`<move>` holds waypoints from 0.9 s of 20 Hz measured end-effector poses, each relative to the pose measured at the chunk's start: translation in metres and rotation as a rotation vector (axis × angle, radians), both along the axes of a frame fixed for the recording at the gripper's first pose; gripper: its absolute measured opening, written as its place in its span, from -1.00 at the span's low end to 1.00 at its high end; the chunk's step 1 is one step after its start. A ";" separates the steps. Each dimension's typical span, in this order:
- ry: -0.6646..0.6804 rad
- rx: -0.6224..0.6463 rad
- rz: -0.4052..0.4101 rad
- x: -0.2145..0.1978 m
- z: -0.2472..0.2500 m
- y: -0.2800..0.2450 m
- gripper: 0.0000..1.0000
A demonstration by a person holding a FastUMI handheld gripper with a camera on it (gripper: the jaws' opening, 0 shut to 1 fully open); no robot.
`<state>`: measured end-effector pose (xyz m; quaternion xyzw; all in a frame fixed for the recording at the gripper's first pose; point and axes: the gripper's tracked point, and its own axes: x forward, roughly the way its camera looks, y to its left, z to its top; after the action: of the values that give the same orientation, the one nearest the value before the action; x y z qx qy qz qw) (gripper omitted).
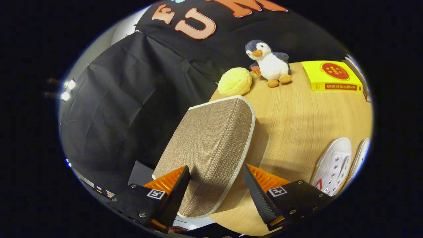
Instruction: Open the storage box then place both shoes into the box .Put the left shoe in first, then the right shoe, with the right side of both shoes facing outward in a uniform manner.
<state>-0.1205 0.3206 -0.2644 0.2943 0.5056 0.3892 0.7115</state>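
Gripper view: storage box (211, 145) between the fingers of the tool (216, 190), lid panel tilted up, long axis running away toward the bun (235, 81) and penguin (268, 63). Tool spread wide, neither finger clearly pressing on the lid. Shoes (333, 165) right of the box on the surface (297, 119), side by side. Probably mid-opening, lid not yet fully back.

a: my gripper (216, 185) has its fingers spread, and the storage box (211, 145) lid stands between them, blocking the way ahead.

b: any room beside it?

a: bare table (297, 115) runs between the box and the shoes (333, 165); penguin (268, 63), yellow ball (235, 82) and book (332, 76) crowd the far edge.
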 end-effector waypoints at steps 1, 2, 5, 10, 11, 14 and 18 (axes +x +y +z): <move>0.026 0.011 -0.003 -0.001 -0.002 0.003 0.93; 0.036 0.022 -0.007 -0.002 -0.002 0.003 0.93; 0.085 0.061 -0.003 -0.005 -0.001 0.005 0.93; 0.209 0.134 -0.021 -0.009 0.007 0.005 0.89; 0.212 0.141 -0.020 -0.007 0.010 0.002 0.83; 0.242 0.169 -0.023 -0.008 0.022 -0.013 0.70; 0.249 0.241 -0.061 0.000 0.045 -0.024 0.55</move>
<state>-0.1201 0.2970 -0.2194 0.4386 0.5304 0.3860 0.6143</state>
